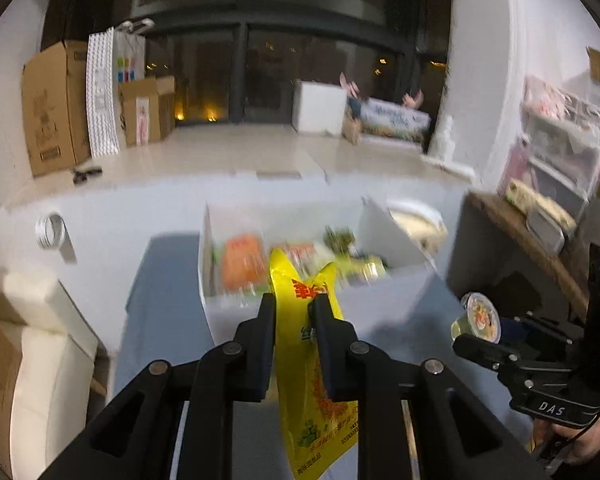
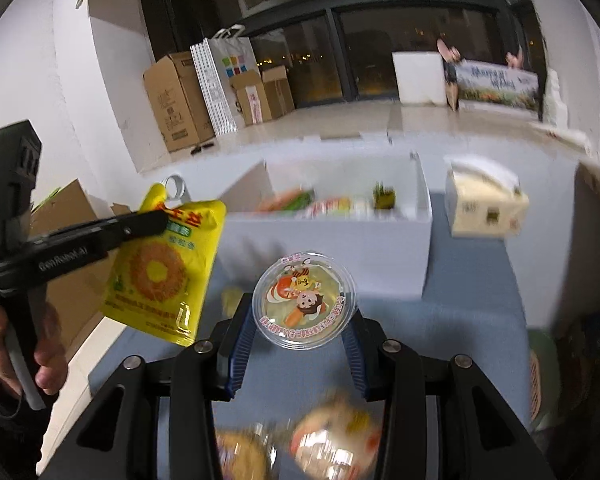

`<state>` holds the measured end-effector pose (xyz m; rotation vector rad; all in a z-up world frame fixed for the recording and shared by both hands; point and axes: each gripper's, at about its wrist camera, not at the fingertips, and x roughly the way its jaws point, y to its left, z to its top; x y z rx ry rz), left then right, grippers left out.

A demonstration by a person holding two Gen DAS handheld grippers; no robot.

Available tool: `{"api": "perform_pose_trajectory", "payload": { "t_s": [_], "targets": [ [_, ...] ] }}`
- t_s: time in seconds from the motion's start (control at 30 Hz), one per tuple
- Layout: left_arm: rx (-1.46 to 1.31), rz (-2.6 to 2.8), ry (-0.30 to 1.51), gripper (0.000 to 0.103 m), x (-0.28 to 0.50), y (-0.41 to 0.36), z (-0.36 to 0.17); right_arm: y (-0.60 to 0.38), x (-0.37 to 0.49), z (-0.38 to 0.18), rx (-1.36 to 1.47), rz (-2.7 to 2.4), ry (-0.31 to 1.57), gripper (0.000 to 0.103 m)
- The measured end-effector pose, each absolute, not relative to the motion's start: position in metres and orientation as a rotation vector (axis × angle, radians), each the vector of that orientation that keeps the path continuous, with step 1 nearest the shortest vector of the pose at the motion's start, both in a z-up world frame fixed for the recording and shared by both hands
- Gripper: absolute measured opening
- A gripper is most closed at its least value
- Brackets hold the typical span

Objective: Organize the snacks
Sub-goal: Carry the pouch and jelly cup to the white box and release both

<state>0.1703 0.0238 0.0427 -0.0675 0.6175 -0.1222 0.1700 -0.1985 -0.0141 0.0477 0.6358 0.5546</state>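
Dangling from the left claw (image 1: 292,309), pinched near its top, the yellow snack pouch (image 1: 317,380) could swing and slip short of the white box (image 1: 220,316) at twelve o'clock; the right claw (image 2: 302,322) clamps a round jelly cup (image 2: 303,299) by its rim, which may pop free. Loose snacks (image 2: 331,440) litter the blue worktop (image 2: 471,320) at six o'clock; a tissue box (image 2: 483,208) sits at two

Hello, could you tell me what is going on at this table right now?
A person is sorting snacks with a handheld gripper in each hand. The left gripper is shut on a yellow snack bag, and the right gripper holds a round jelly cup. Both are held above the blue table, near the white box that already holds several packets.
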Motion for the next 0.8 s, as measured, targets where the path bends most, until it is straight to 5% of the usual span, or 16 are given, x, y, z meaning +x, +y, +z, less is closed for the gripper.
{"api": "perform_pose_trajectory", "payload": {
  "t_s": [0.4, 0.47, 0.5, 0.53, 0.8],
  "targets": [
    [0.005, -0.023, 0.612, 0.026, 0.313, 0.032, 0.060, -0.170, 0.329, 0.015, 0.064, 0.475, 0.687, 0.045],
    [0.011, -0.020, 0.639, 0.047, 0.325, 0.033, 0.048, -0.167, 0.343, 0.011, 0.053, 0.465, 0.704, 0.051],
    [0.017, -0.020, 0.648, 0.080, 0.329, 0.033, 0.044, -0.167, 0.350, 0.008, 0.050, 0.452, 0.720, 0.081],
    [0.026, -0.013, 0.647, 0.102, 0.331, 0.034, 0.039, -0.168, 0.354, 0.007, 0.054, 0.440, 0.730, 0.097],
    [0.080, -0.030, 0.649, 0.103, 0.314, 0.029, 0.023, -0.179, 0.346, 0.006, 0.052, 0.416, 0.687, 0.103]
  ]
}}
